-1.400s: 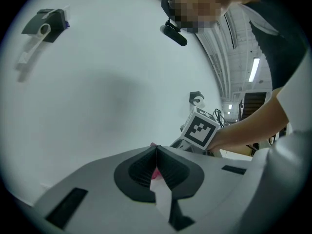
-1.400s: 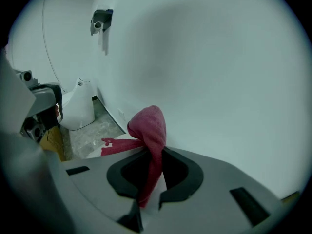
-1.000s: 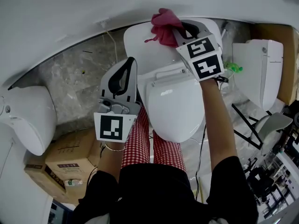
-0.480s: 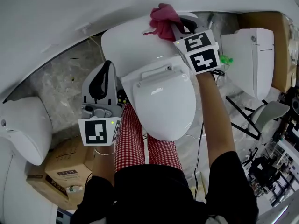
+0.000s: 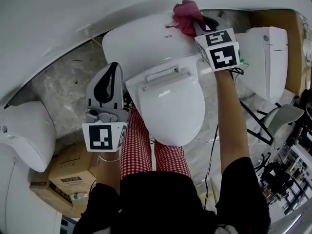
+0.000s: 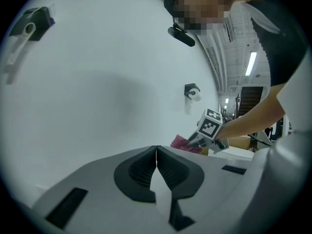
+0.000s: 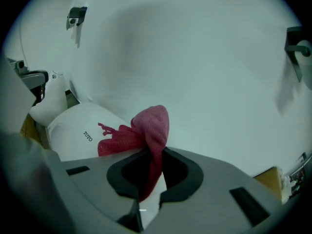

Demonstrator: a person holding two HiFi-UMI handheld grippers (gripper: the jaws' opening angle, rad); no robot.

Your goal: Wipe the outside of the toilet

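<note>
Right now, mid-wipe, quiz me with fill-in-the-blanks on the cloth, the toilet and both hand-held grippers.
The pink cloth is clamped in the ____ hand-held gripper.
The left hand-held gripper, jaws together, holds ____.
The cloth touches the top of the ____, near the TOTO lettering.
The seat lid is ____.
Missing words: right; nothing; tank; closed.

Toilet [image 5: 170, 106]: white, black lettering on the tank.
Cloth [image 5: 186, 14]: magenta-pink.
Left hand-held gripper [image 5: 114, 67] and right hand-held gripper [image 5: 199, 24]: grey bodies, black jaw pads, black-and-white square markers.
Trousers [image 5: 144, 150]: red-and-white check.
Floor [image 5: 68, 82]: grey, marbled.
Cardboard box [image 5: 73, 169]: brown.
</note>
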